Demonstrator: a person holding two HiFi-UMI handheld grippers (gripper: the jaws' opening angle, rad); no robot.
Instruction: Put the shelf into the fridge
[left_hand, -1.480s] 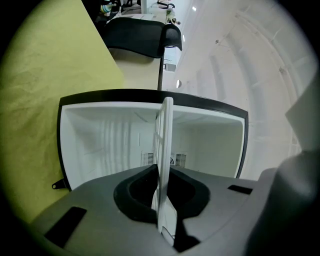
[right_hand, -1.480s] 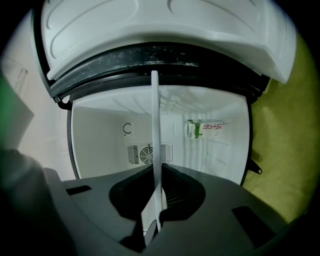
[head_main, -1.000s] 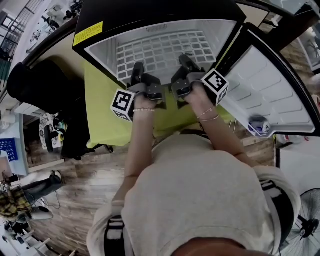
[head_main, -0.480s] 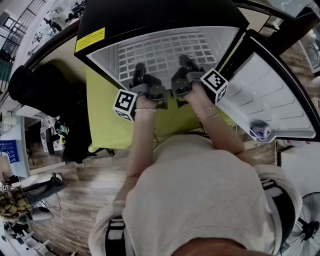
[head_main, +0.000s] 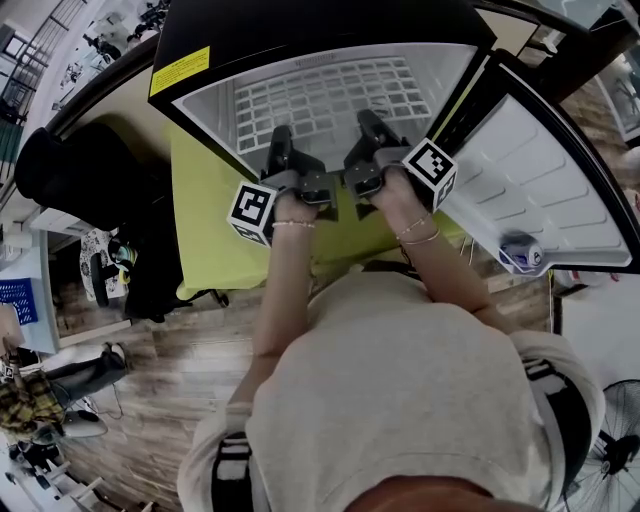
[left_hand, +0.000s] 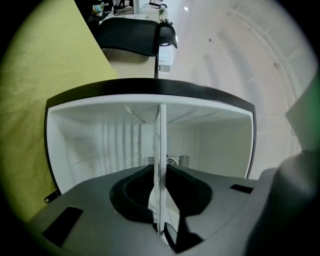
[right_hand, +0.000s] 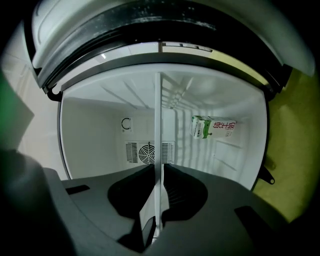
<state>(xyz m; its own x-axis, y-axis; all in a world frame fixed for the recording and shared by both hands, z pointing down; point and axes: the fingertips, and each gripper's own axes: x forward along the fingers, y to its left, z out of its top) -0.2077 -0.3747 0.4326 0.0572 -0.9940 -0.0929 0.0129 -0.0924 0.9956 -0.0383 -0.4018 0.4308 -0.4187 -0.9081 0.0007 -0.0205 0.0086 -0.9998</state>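
Beside the yellow-green cloth at the left of the head view, the black fridge with its white lining is lying open toward the person. The left gripper is clamping the near edge of the white wire-grid shelf, and its gripper view is showing the jaws pressing on that thin edge from both sides. Most of the shelf is already sitting inside the cavity, with only the gripped edge at the mouth. The right gripper is pinching the same edge just beside the left one. Doing this step well probably means keeping both grippers level and pushing evenly, so that both side edges ride matching wall ribs. A green-and-white carton is resting apart from the shelf's plane. The white-lined door is standing open at the right.
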